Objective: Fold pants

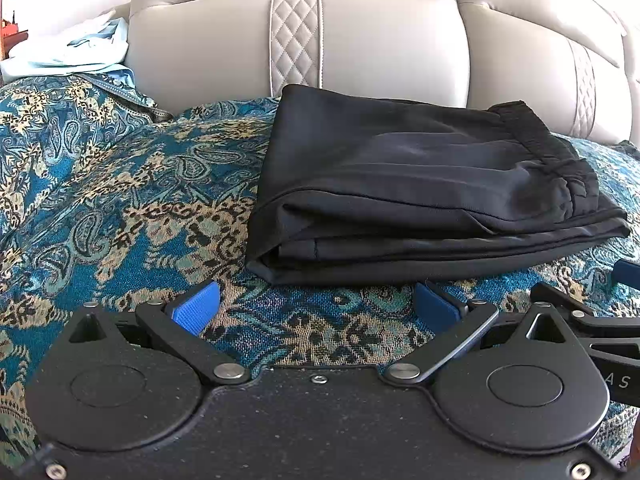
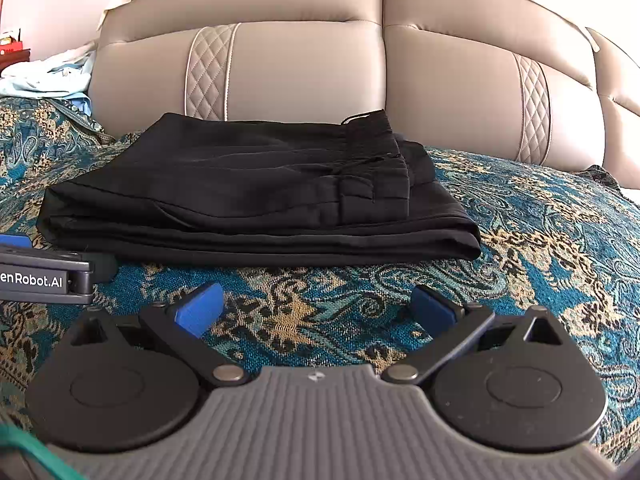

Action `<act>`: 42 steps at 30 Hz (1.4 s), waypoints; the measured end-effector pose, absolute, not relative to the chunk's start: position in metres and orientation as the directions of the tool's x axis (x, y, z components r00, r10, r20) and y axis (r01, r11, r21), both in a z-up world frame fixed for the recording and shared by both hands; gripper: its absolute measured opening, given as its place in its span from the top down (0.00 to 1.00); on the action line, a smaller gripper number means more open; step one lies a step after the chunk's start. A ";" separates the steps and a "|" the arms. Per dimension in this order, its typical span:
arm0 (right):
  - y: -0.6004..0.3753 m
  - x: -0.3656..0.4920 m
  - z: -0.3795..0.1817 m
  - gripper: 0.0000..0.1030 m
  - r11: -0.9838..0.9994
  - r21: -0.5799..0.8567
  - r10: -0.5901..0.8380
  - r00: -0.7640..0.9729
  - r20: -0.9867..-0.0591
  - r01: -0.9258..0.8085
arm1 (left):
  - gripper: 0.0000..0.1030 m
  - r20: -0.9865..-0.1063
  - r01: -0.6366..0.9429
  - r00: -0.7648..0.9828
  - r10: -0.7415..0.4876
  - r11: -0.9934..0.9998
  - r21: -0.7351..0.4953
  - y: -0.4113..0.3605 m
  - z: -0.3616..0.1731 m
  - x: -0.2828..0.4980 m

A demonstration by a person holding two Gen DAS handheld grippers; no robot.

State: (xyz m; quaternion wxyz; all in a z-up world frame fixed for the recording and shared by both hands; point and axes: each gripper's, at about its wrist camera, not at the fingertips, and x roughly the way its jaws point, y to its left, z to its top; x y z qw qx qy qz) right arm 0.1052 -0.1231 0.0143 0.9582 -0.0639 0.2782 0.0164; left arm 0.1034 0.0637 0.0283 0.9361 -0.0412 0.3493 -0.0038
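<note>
Left gripper (image 1: 316, 306), right gripper (image 2: 318, 308): jaws spread wide, empty, short of folded pants (image 2: 248, 188).

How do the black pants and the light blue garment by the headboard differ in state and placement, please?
The black pants are folded into a flat, layered rectangle; the light blue garment lies crumpled in a heap. The pants sit mid-bed, just ahead of both open grippers; the garment sits far left against the headboard. Both rest on the paisley bedspread, untouched.

Bright daylight, blown out at top corners; soft shadows; fisheye bending at edges; sharp focus.
</note>
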 end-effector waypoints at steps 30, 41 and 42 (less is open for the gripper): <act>-0.123 0.105 0.014 0.00 0.991 -0.113 -0.004 0.844 -0.536 -0.067 | 0.00 -0.658 -0.033 0.752 -0.034 0.996 -0.089 0.064 0.029 0.104; -0.123 0.105 0.015 0.00 0.991 -0.113 -0.004 0.844 -0.536 -0.067 | 0.00 -0.658 -0.033 0.752 -0.034 0.995 -0.089 0.064 0.029 0.104; -0.123 0.105 0.015 0.00 0.991 -0.113 -0.004 0.844 -0.536 -0.067 | 0.00 -0.658 -0.033 0.752 -0.034 0.995 -0.089 0.064 0.029 0.104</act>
